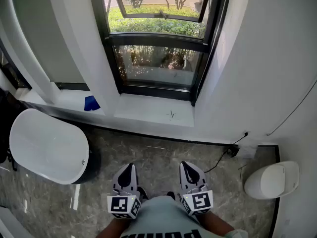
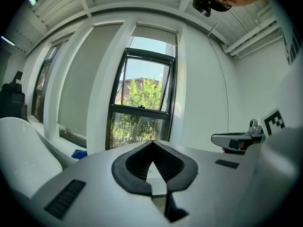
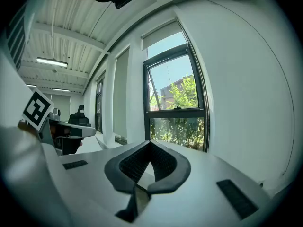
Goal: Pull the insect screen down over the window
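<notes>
- Jaws pressed together and empty on both the left gripper (image 1: 127, 168) and the right gripper (image 1: 187, 166).
- Pull not yet begun; the next move likely means reaching up to the rolled insect screen (image 2: 155, 31) atop the window (image 1: 157, 58).

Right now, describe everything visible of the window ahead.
The window is tall and narrow with a black frame that looks like metal, set in a white wall recess. A crossbar splits it: the upper sash appears swung outward, with a small handle at its bottom edge; the lower pane is shut. Green shrubs show through the uncovered glass. A white roller housing sits across the top, a white sill below. Nothing touches it.
</notes>
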Demonstrator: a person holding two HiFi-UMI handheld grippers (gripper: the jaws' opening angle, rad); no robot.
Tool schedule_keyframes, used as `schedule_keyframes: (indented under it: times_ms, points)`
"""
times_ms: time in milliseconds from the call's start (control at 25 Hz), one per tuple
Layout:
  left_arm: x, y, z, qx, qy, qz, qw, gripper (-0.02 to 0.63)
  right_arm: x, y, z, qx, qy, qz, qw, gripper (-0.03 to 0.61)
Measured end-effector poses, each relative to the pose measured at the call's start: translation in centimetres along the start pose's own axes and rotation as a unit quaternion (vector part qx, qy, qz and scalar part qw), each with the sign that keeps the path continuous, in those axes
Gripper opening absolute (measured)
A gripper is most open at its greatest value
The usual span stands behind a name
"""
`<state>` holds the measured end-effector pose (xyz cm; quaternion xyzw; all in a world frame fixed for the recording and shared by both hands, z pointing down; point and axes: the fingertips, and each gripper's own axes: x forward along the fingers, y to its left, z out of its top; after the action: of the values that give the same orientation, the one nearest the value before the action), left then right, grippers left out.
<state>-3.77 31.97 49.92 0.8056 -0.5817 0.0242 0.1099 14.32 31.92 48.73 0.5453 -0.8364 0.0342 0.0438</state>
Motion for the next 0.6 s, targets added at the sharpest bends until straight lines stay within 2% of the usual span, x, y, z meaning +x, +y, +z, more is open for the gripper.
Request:
schedule_keyframes:
  times_ms: [400, 600]
  points:
    - [0.5, 1.4, 0.9, 0.003, -0.003, -0.004, 1.0, 0.014, 1.2, 0.7, 0.1, -0.008, 0.002, -0.002, 1.0, 0.002]
    - [1.0, 1.4, 0.8, 0.005, -0.001, -0.009, 0.9999, 0.014, 1.7, 0.4, -0.1, 0.009, 0.007, 0.0, 1.0, 0.002]
